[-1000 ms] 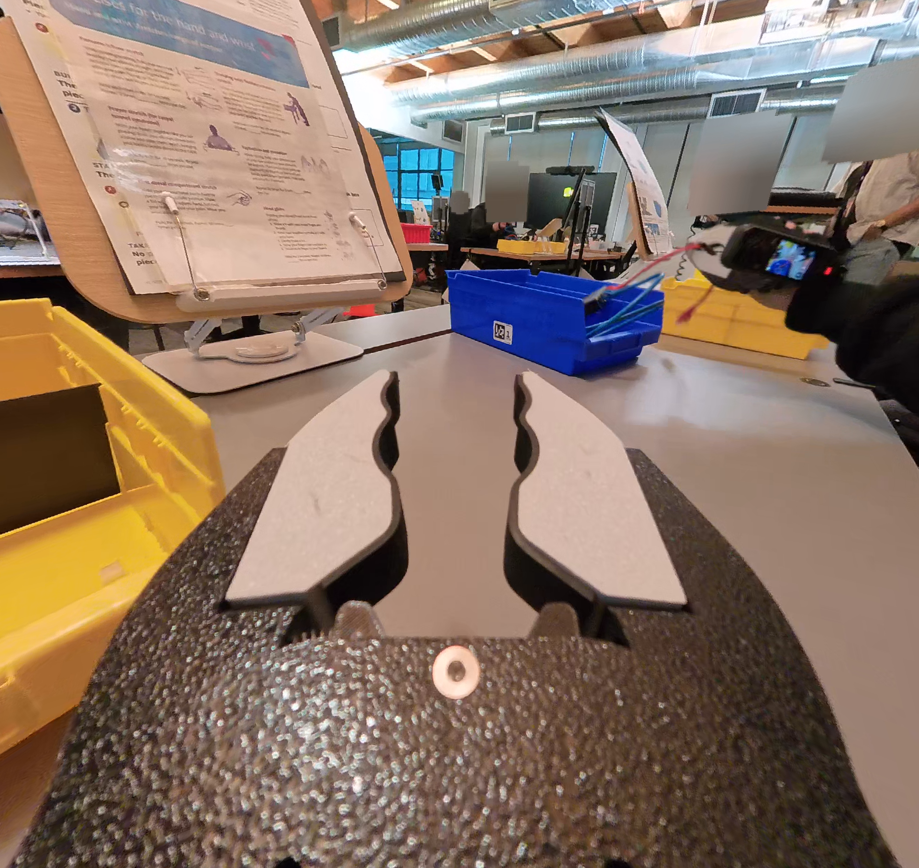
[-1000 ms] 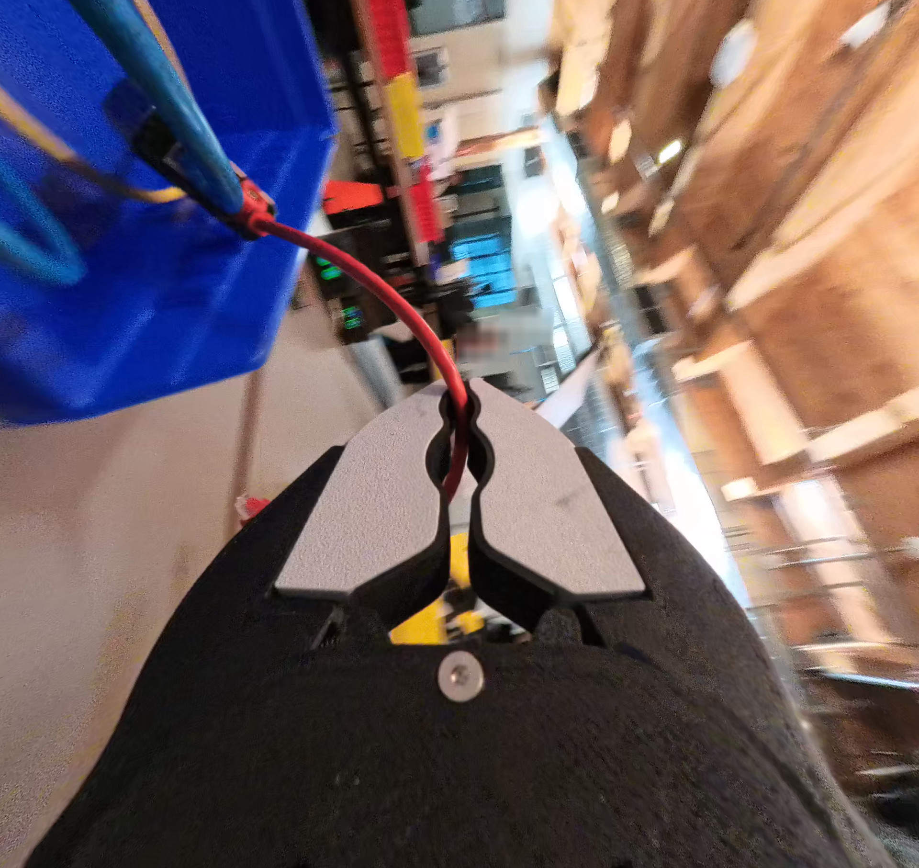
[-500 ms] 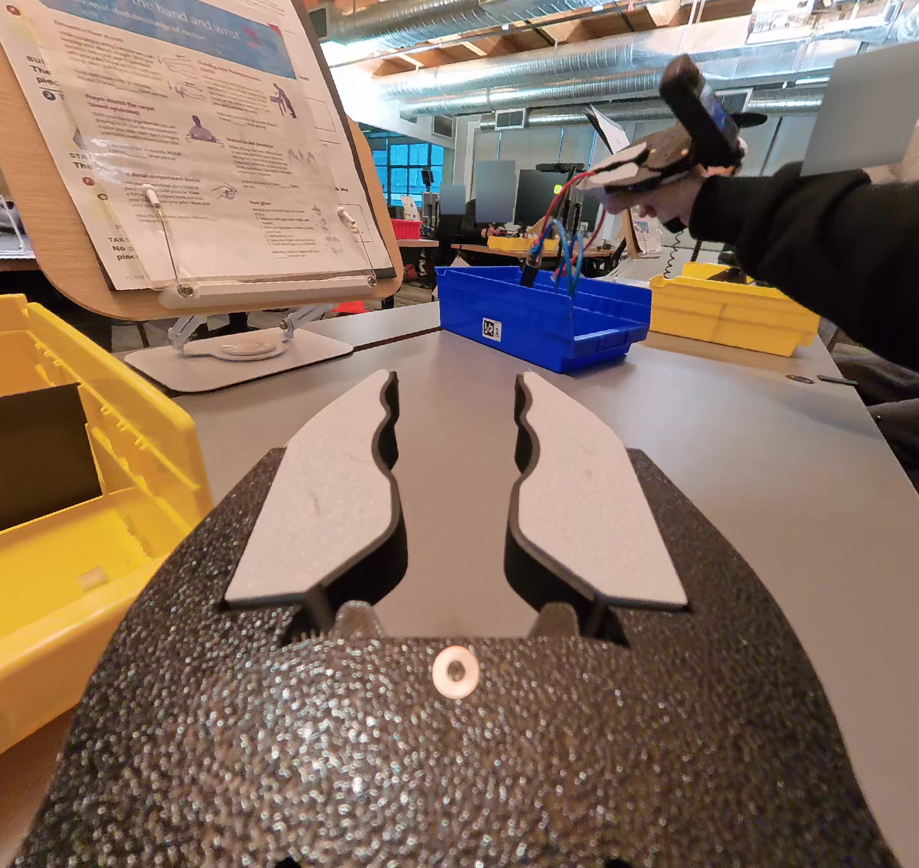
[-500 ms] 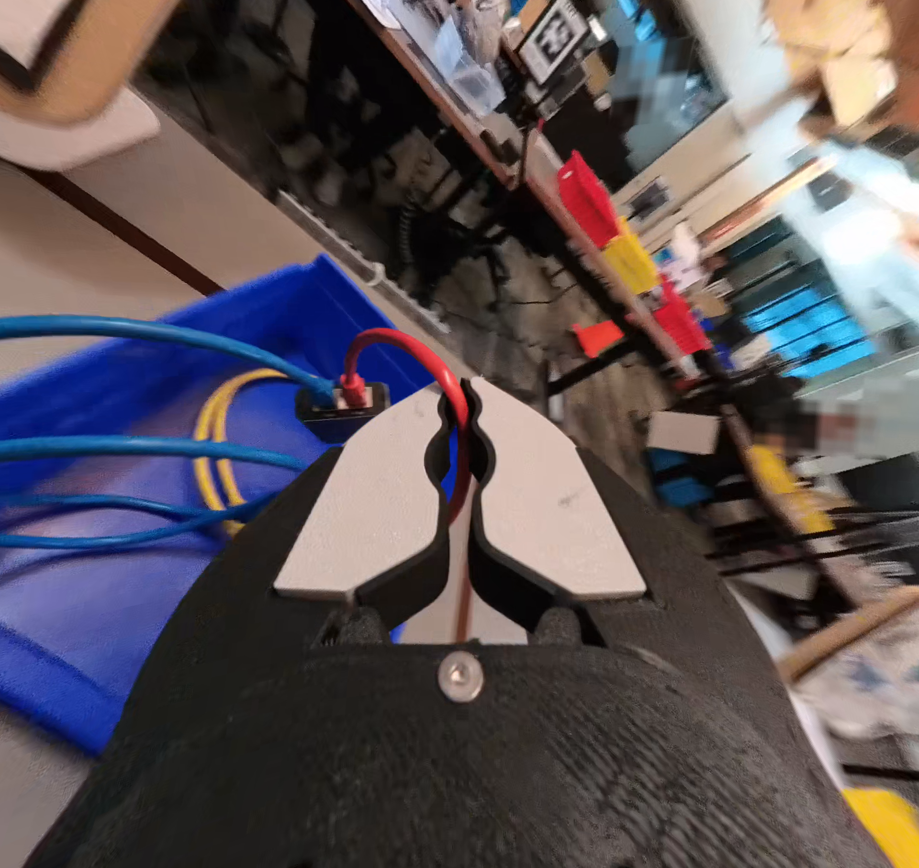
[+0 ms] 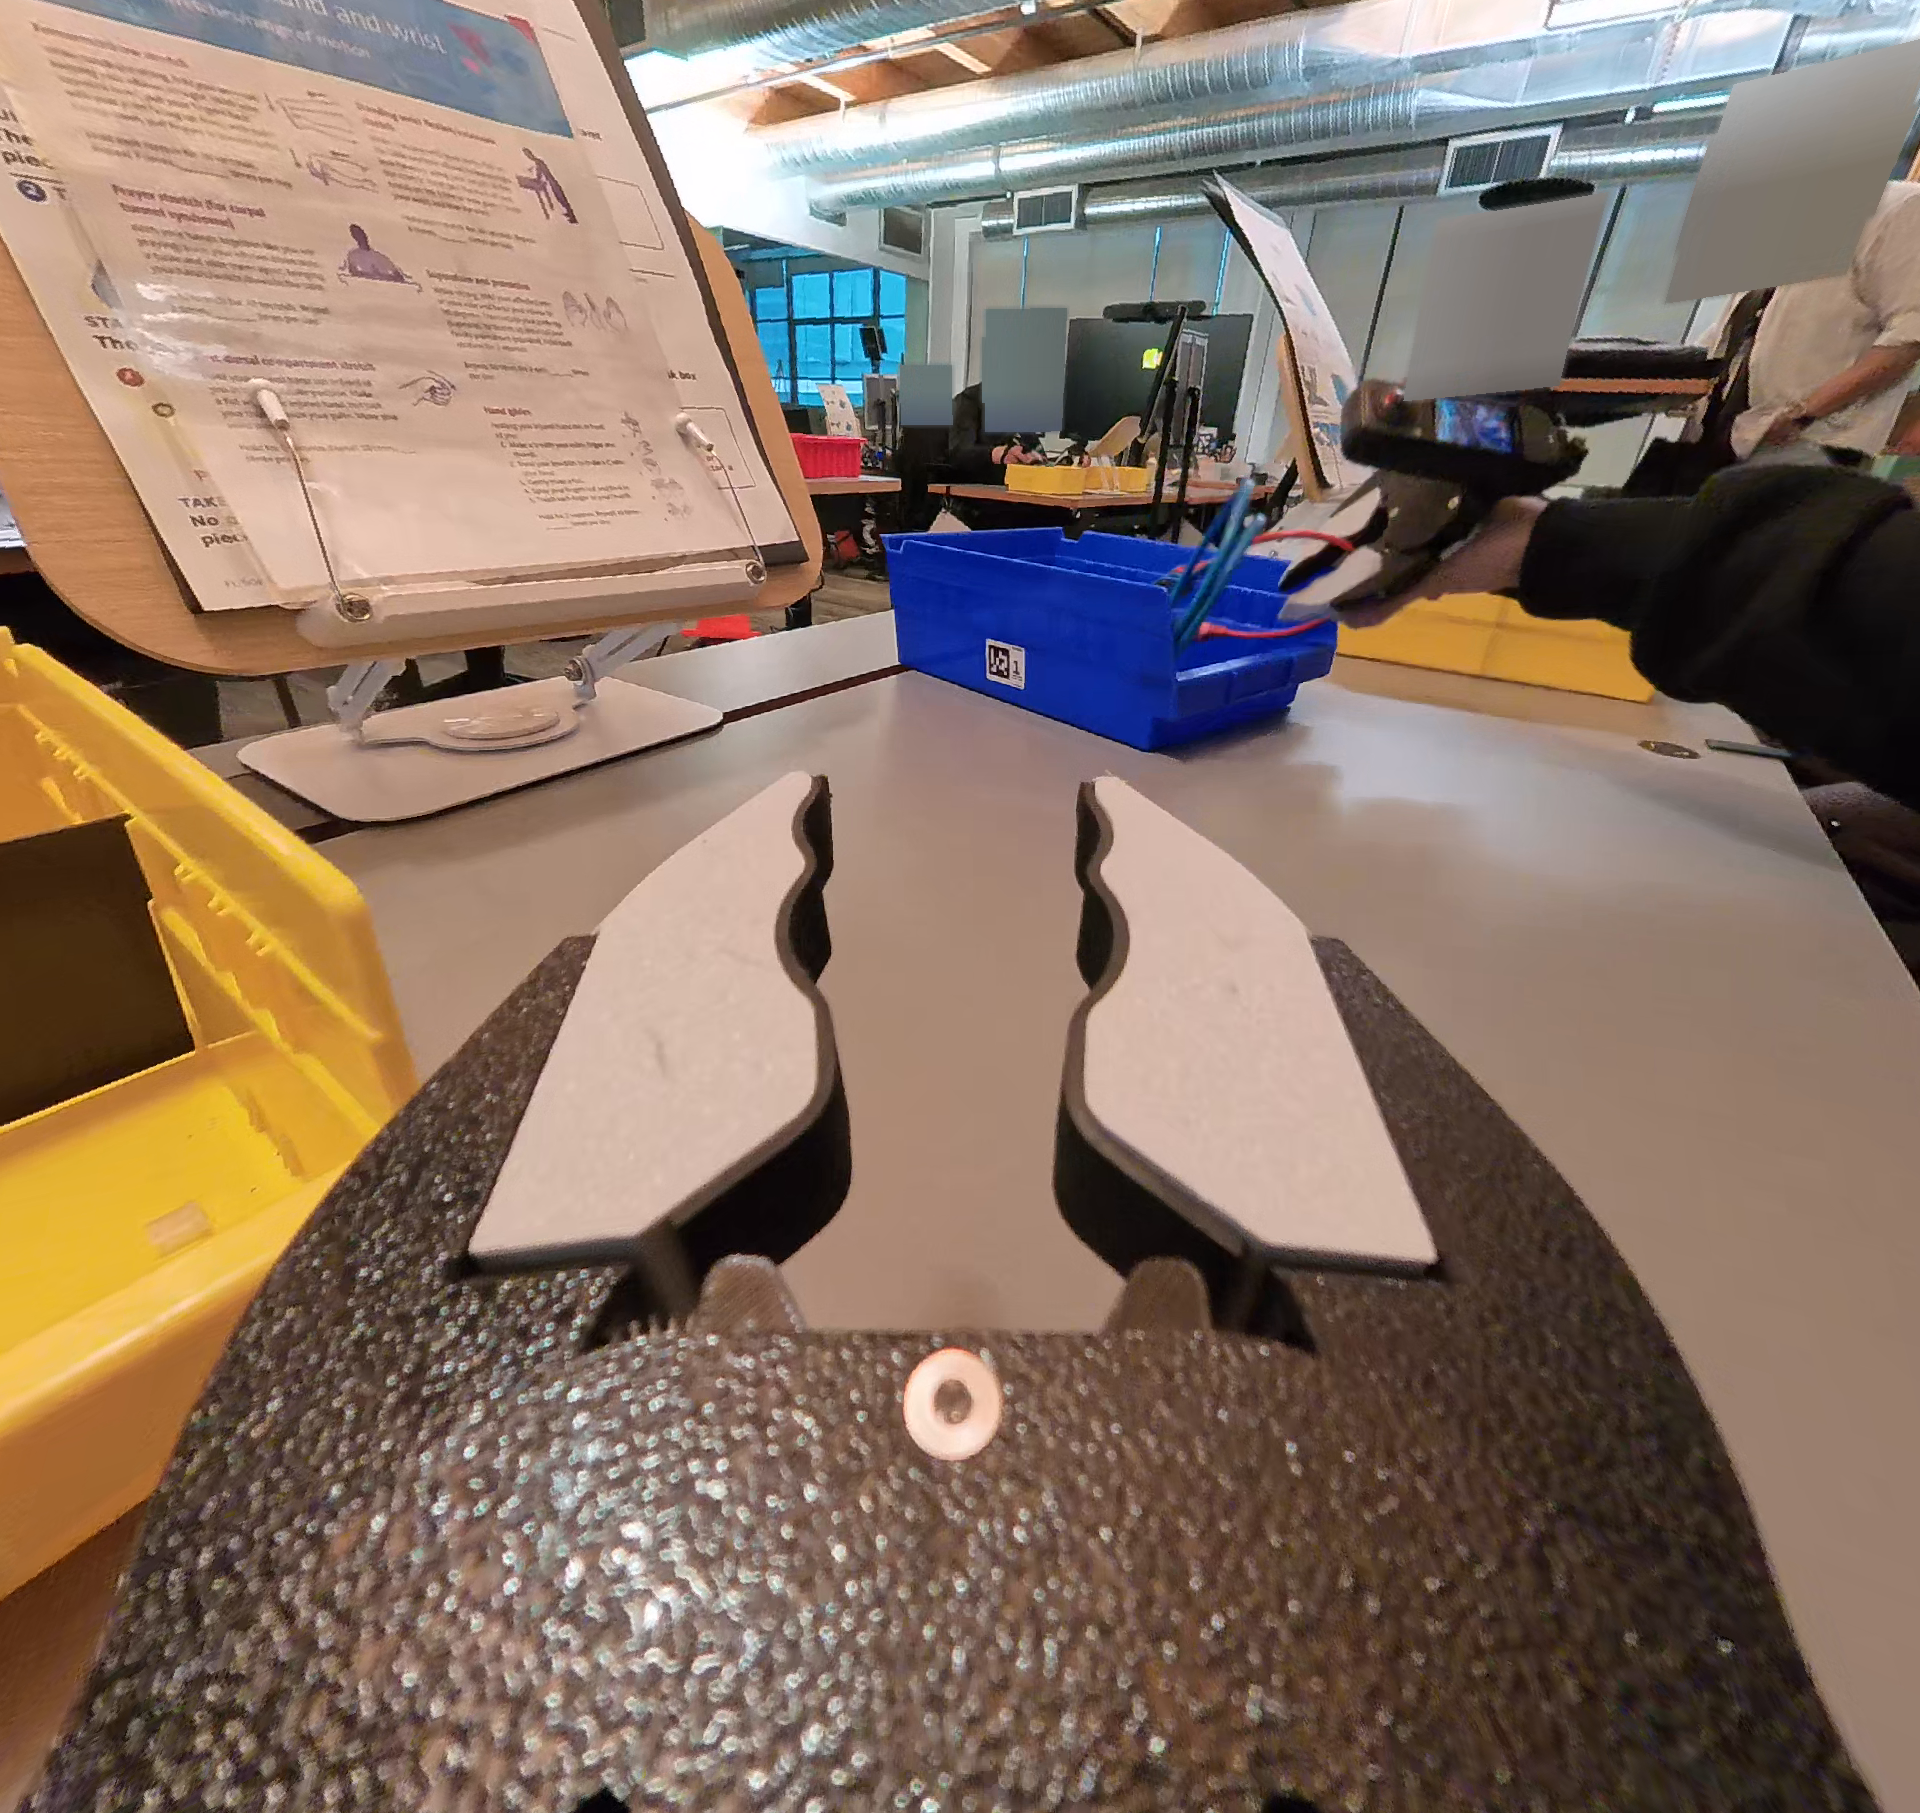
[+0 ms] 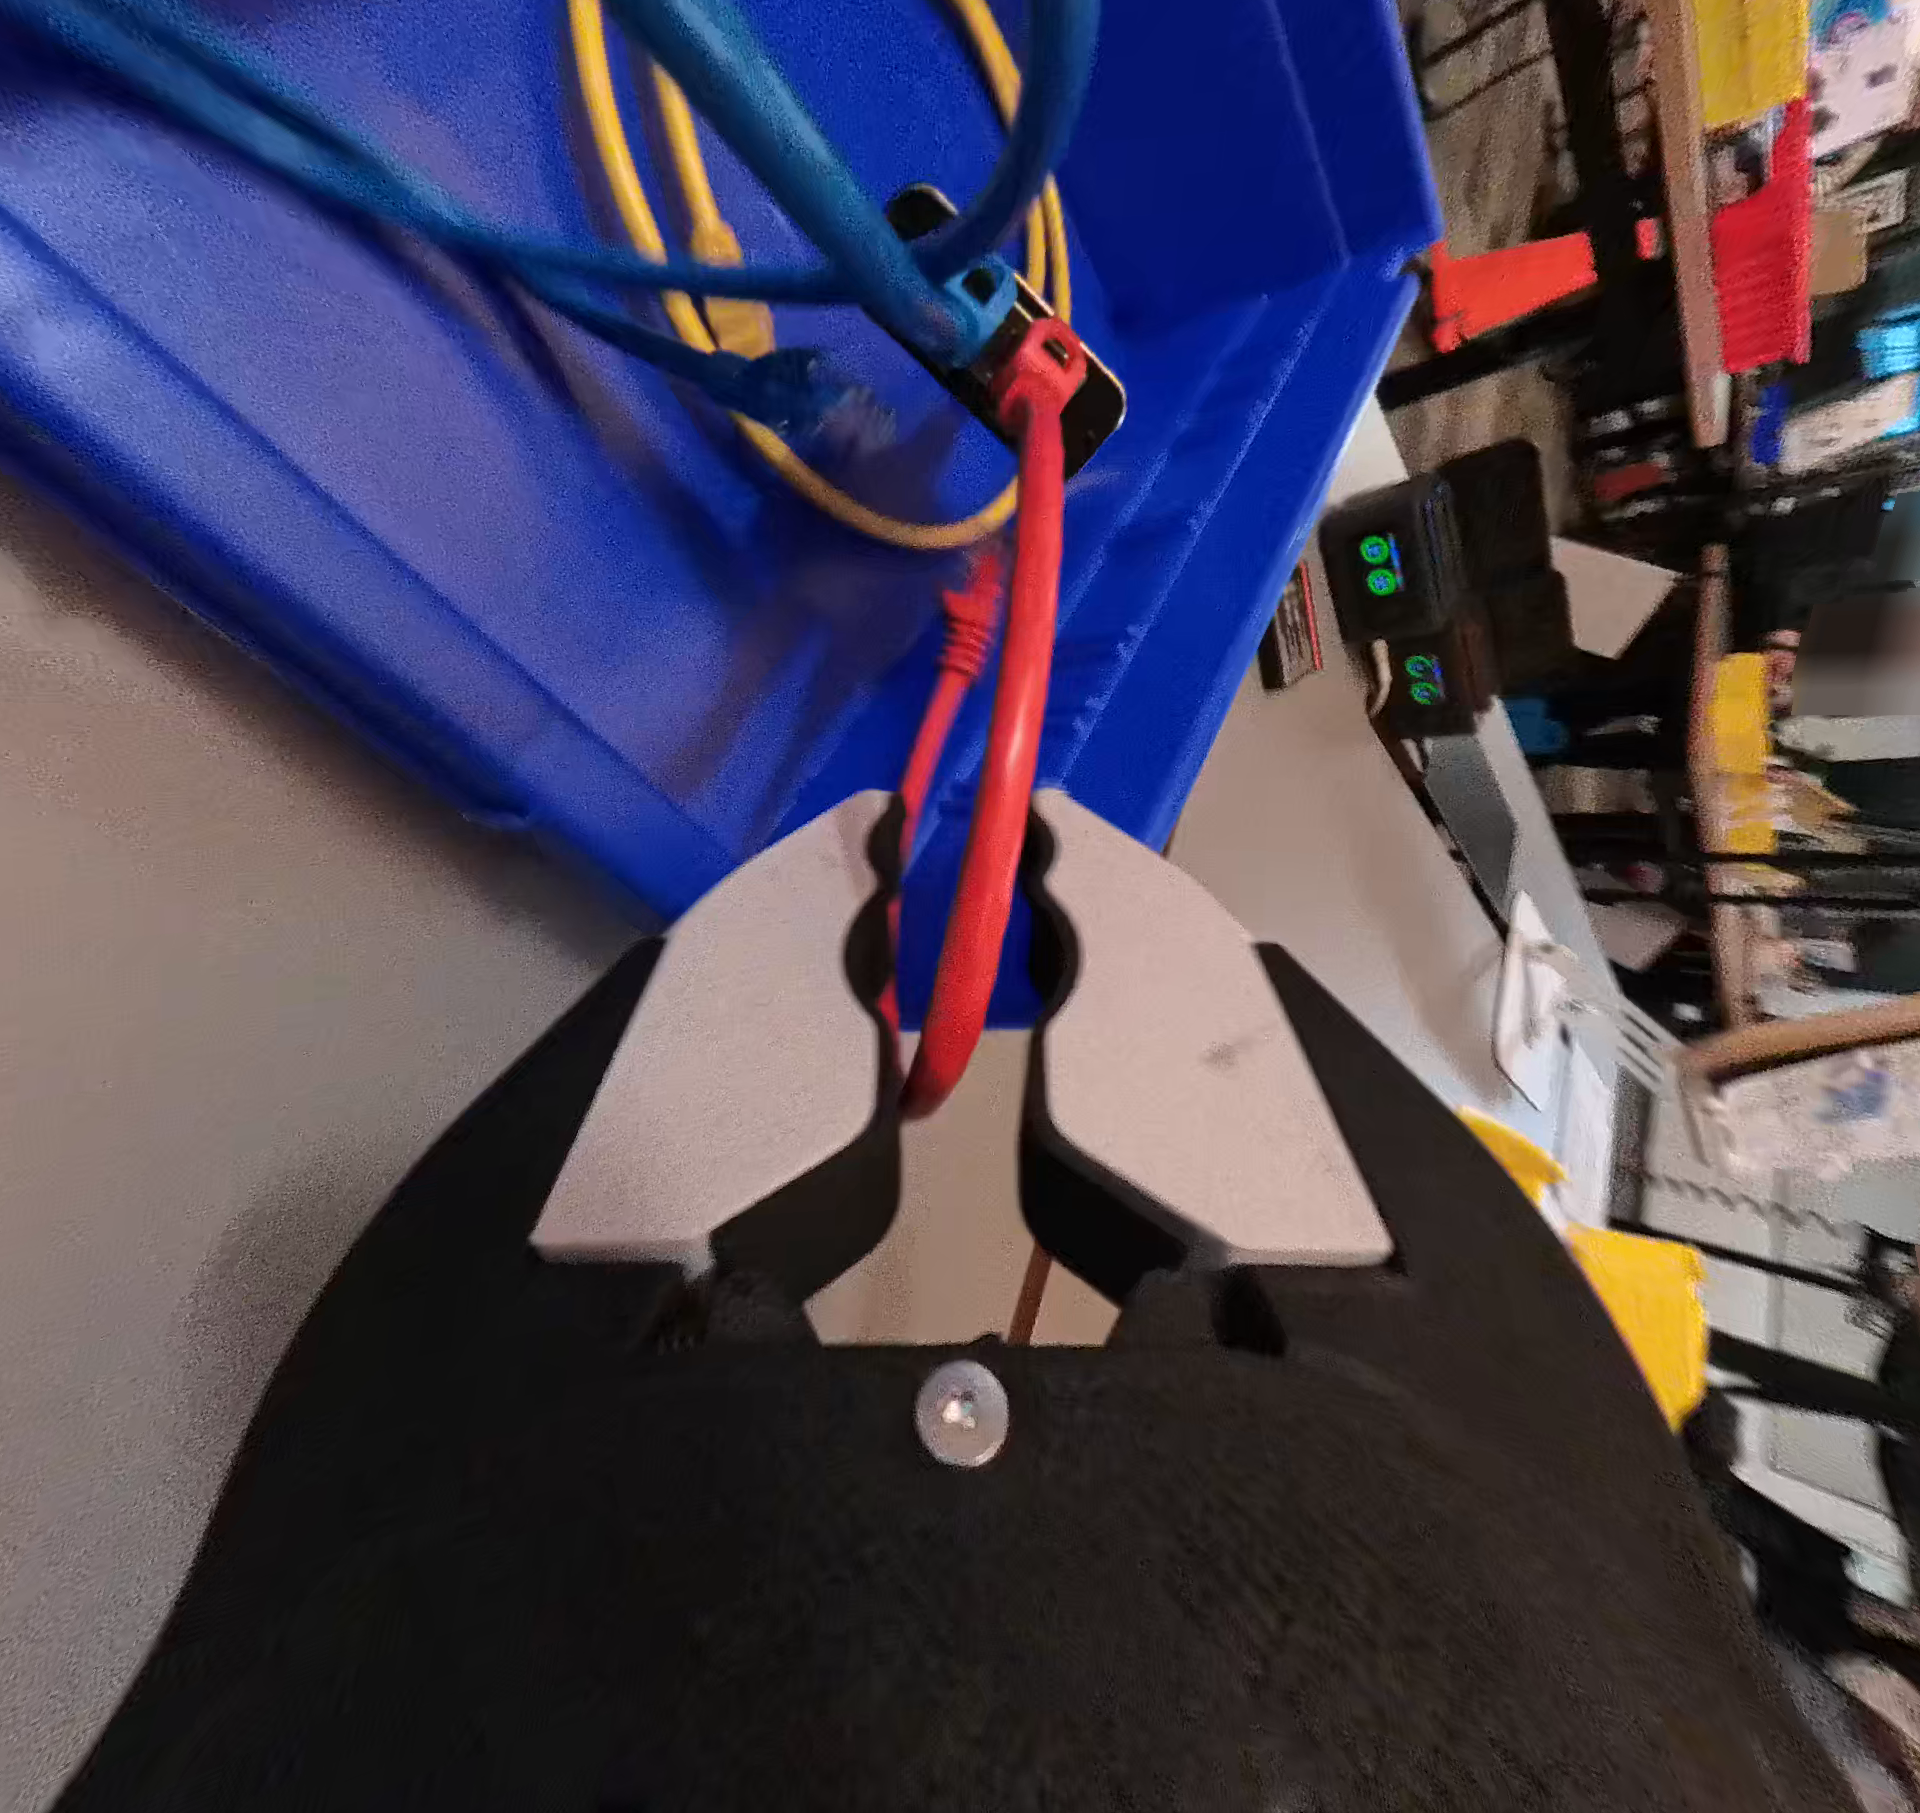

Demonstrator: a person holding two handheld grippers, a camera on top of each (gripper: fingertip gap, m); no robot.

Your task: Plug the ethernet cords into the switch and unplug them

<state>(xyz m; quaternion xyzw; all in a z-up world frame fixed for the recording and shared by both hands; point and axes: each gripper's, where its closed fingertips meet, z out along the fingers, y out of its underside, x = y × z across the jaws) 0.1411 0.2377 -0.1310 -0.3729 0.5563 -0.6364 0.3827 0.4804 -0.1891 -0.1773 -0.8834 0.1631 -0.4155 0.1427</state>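
My left gripper [image 5: 951,797] is open and empty, low over the grey table [image 5: 1507,984]. My right gripper [image 6: 966,813] is open at the near end of the blue bin [image 6: 416,537]. A loop of the red ethernet cord [image 6: 1023,620] lies loosely between its jaws. The cord's red plug [image 6: 1039,366] sits in the small black switch [image 6: 1086,407], beside a blue cord's plug [image 6: 977,298]. The red cord's other plug [image 6: 966,625] hangs free. Blue cords [image 6: 727,70] and a yellow cord [image 6: 613,153] lie in the bin. In the left wrist view the right gripper [image 5: 1330,568] is at the right end of the bin [image 5: 1039,620].
A yellow bin [image 5: 239,932] stands close on my left. A wooden document stand [image 5: 364,309] with a printed sheet is at the back left. Another yellow bin [image 5: 1507,651] lies behind the blue one. Black devices with green lights [image 6: 1423,568] sit past the bin. A person stands at the far right.
My right gripper swung up above the blue bin and came back down to its right end. Its jaws, shut on the red cord before, have parted. My left gripper has barely moved.
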